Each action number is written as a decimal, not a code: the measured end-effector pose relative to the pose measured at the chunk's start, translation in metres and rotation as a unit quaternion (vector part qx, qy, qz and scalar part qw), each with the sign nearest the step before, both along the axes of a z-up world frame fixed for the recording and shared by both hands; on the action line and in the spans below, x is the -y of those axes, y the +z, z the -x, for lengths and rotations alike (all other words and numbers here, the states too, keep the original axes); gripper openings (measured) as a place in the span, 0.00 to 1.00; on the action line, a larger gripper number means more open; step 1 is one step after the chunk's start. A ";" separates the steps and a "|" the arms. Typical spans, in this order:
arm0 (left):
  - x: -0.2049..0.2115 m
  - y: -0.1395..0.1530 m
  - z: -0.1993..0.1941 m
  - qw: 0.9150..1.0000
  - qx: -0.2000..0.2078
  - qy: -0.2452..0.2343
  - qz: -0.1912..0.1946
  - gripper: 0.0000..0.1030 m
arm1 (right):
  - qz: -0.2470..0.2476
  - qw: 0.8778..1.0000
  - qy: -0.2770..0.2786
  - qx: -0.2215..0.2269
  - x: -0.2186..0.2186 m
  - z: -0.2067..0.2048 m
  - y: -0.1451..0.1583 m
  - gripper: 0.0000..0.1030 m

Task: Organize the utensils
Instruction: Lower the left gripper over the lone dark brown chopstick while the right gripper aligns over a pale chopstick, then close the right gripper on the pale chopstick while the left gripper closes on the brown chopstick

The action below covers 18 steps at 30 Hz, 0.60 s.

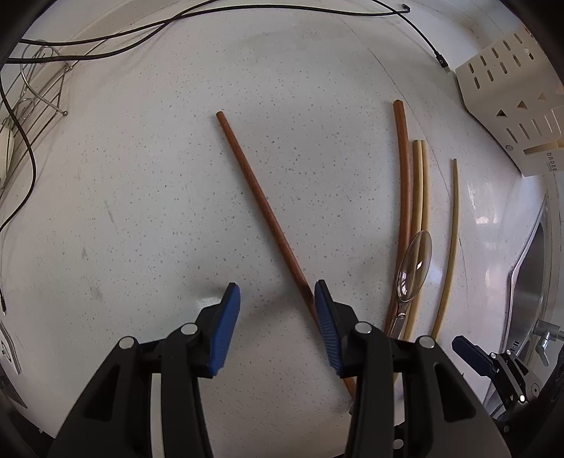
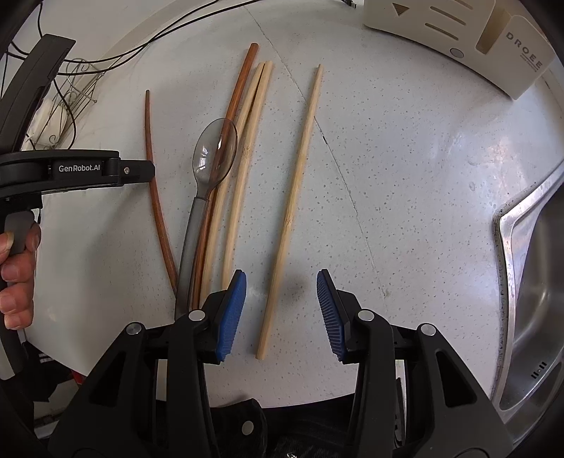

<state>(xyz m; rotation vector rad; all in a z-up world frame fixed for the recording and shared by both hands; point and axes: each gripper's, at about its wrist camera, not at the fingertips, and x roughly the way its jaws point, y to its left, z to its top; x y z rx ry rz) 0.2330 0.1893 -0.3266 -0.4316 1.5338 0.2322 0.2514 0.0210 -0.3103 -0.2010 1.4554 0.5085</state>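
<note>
Several chopsticks and a spoon lie on a speckled white counter. A dark brown chopstick lies diagonally; its near part passes beside the right finger of my open left gripper. It also shows in the right wrist view. A second brown chopstick, a pale pair and a clear plastic spoon lie bunched to the right. A single pale chopstick runs between the fingers of my open right gripper, untouched. The spoon lies left of it.
A cream slotted utensil holder stands at the back right, also in the right wrist view. A steel sink lies to the right. A wire rack and black cables are at the back left.
</note>
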 end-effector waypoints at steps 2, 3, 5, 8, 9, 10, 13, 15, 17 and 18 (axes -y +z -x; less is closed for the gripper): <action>0.006 0.003 0.004 1.000 -0.001 0.000 0.002 0.42 | 0.001 1.000 0.003 -0.002 0.000 0.000 -0.002 0.39; 0.006 0.002 0.002 1.000 -0.001 0.002 0.002 0.42 | 0.001 1.000 0.004 -0.003 -0.001 0.001 -0.002 0.38; 0.016 0.004 0.010 1.000 0.003 0.006 -0.002 0.42 | 0.002 1.000 0.007 -0.003 -0.002 0.001 -0.003 0.36; 0.019 0.002 0.013 1.000 0.001 0.006 -0.004 0.42 | 0.005 1.000 0.009 -0.001 -0.003 0.001 -0.004 0.36; 0.020 0.002 0.013 1.000 0.001 0.005 -0.005 0.42 | 0.007 1.000 0.010 0.000 -0.003 0.001 -0.004 0.35; 0.021 0.002 0.014 1.000 0.001 0.005 -0.006 0.42 | 0.009 1.000 0.011 -0.001 -0.004 0.001 -0.005 0.35; 0.024 0.003 0.005 1.000 0.000 0.009 -0.009 0.42 | 0.013 1.000 0.011 0.000 -0.006 0.000 -0.006 0.35; 0.029 0.001 0.005 1.000 0.001 0.013 -0.007 0.45 | 0.018 1.000 0.010 0.002 -0.007 0.001 -0.007 0.34; 0.034 0.001 0.003 1.000 0.002 0.014 -0.010 0.49 | 0.022 1.000 0.010 0.001 -0.010 0.001 -0.009 0.31; 0.039 -0.004 0.004 1.000 0.003 0.015 -0.013 0.49 | 0.024 1.000 0.011 0.001 -0.011 0.002 -0.010 0.30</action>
